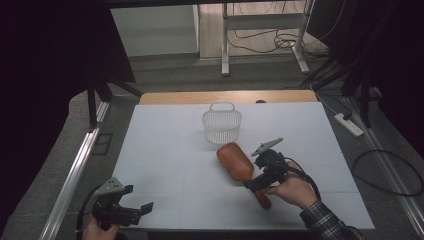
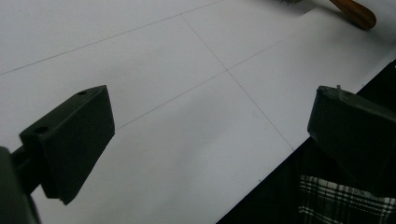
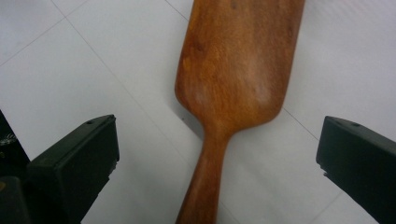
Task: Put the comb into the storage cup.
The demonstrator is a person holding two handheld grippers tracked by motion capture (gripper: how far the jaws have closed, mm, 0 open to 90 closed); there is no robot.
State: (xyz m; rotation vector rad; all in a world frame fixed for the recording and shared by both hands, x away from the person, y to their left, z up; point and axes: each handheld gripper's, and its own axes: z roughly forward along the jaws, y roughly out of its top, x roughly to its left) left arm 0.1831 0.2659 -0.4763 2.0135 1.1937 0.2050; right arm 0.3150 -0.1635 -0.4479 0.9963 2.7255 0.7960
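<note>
The right gripper (image 3: 217,154) hangs spread wide, one jaw on each side of the wooden brush (image 3: 236,84) and touching neither; the neck lies midway between them, the handle running back under the gripper and the broad head straight ahead towards the white basket (image 1: 221,123); the left gripper (image 1: 131,201), also spread, idles well apart
</note>
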